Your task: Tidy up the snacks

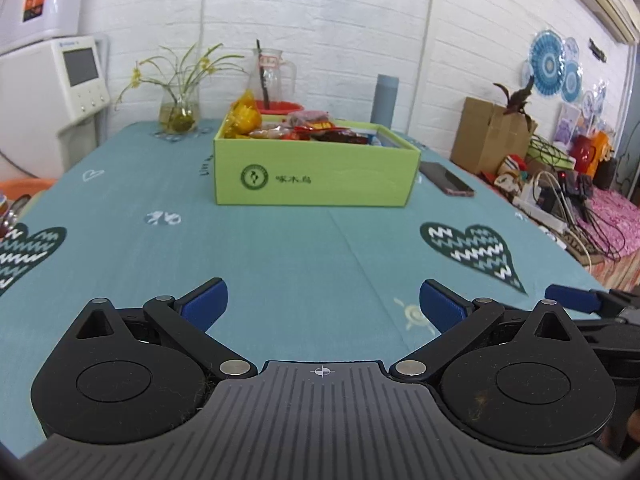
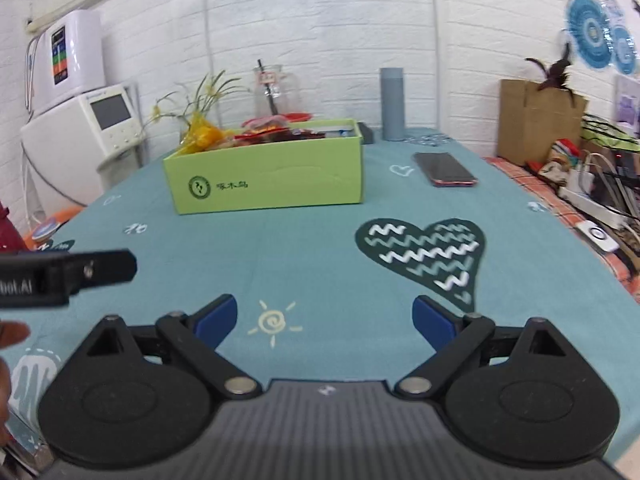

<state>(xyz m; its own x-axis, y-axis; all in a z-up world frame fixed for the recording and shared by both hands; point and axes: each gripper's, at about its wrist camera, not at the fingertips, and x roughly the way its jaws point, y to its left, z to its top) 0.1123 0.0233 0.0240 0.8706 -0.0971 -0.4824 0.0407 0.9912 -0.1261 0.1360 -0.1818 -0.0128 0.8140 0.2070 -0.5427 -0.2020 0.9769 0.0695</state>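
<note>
Two grippers hang low over the near end of your table (image 1: 280, 248), side by side and well short of the box. Your left gripper (image 1: 323, 306) has its blue pads spread wide with only tablecloth between them; your right gripper (image 2: 325, 320) is spread just the same, empty, above a small sun drawing. The snacks (image 1: 304, 130) lie piled in the green box (image 1: 316, 176), which sits toward the far middle of the table, its long side facing you; an orange bag (image 1: 242, 114) sticks up above its left end.

Behind the box you have a vase of flowers (image 1: 180, 110) at the left, a glass jug (image 1: 272, 76) over a red bowl, and a grey bottle (image 1: 385, 98) at the right. A phone (image 1: 446, 178) lies flat just beside the box's right end, apart from it.

Between your grippers and the box the cloth is bare. The table's right edge runs close past a heart print, with a cluttered side surface of cables and a brown cardboard box (image 1: 490, 136) beyond; the left edge falls away toward a white appliance (image 1: 60, 84)
</note>
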